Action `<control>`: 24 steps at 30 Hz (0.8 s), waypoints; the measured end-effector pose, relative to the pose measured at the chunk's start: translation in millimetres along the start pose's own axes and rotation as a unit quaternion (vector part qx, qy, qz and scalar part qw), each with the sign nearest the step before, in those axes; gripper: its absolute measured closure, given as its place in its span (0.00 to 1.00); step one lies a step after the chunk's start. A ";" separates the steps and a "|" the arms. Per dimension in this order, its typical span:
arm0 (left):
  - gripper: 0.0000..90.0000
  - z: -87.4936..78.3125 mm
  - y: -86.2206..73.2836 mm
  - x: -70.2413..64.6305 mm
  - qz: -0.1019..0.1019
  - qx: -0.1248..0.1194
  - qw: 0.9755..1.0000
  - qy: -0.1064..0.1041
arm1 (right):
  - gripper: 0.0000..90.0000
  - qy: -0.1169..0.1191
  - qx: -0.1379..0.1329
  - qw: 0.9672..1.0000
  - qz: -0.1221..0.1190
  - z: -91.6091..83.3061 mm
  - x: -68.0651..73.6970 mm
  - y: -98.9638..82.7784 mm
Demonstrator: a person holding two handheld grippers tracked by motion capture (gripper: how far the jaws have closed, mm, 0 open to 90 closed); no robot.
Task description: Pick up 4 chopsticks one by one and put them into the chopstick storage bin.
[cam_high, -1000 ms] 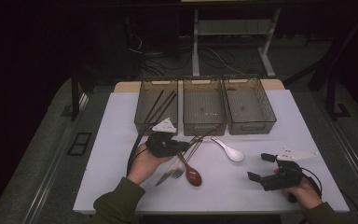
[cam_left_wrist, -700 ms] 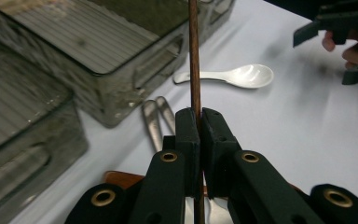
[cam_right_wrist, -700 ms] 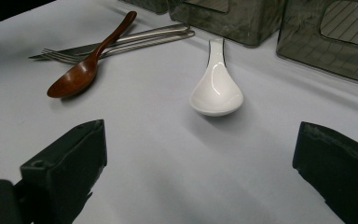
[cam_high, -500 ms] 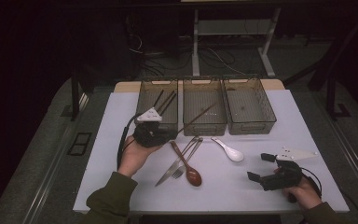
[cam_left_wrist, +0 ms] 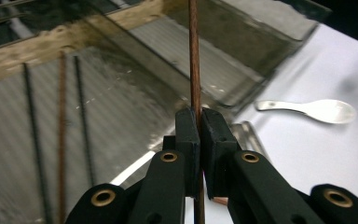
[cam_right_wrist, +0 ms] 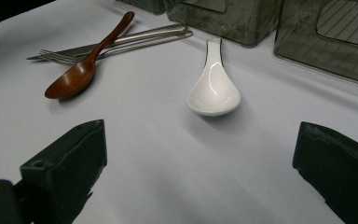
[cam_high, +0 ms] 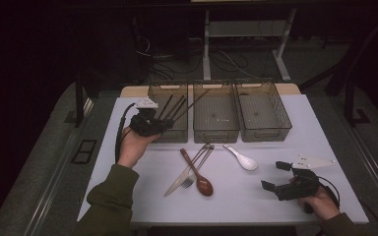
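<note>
My left gripper (cam_high: 168,123) (cam_left_wrist: 199,117) is shut on a thin brown chopstick (cam_high: 192,104) (cam_left_wrist: 194,56). It holds the stick at a slant over the front of the left bin (cam_high: 153,93), tip toward the middle bin (cam_high: 215,132). Several dark chopsticks (cam_high: 170,105) (cam_left_wrist: 60,116) lie inside the left bin. My right gripper (cam_high: 271,176) (cam_right_wrist: 200,137) stands open and low over the table at the front right, nothing between its jaws. It faces a white ceramic spoon (cam_high: 242,158) (cam_right_wrist: 214,88).
A brown wooden spoon (cam_high: 199,179) (cam_right_wrist: 74,77) lies across a metal fork and knife (cam_high: 187,172) (cam_right_wrist: 121,43) at mid-table. The right bin (cam_high: 266,132) looks bare inside. The white tabletop (cam_high: 128,196) ends near the person's forearms.
The left hand has moved left and away from the cutlery pile to the left bin, lifting the chopstick with it. The right hand has stayed put.
</note>
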State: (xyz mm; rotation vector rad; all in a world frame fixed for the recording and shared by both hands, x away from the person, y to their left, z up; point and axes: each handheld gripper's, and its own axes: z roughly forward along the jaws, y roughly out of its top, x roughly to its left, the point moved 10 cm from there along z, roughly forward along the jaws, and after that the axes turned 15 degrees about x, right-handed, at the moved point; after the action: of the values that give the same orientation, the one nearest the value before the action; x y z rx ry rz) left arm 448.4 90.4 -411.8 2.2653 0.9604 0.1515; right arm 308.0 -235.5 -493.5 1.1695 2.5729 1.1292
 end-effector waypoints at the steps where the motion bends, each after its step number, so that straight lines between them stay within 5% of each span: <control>1: 0.94 0.1 1.5 4.5 -0.005 0.000 1.000 0.003 | 0.03 0.000 0.000 1.000 0.000 0.0 -0.1 0.0; 13: 0.94 9.9 13.8 47.1 -0.047 0.016 0.998 0.034 | 0.03 0.000 -0.001 1.000 0.001 -0.3 -0.4 0.1; 24: 0.94 28.0 15.6 79.1 -0.111 0.035 0.991 0.068 | 0.03 0.000 -0.001 1.000 0.001 -0.2 -0.4 0.3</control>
State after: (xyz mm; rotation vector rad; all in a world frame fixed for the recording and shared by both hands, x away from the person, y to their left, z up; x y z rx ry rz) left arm 524.5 121.0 -435.2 2.2144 1.3010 0.1797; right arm 308.3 -235.7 -493.2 1.1727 2.5702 1.1335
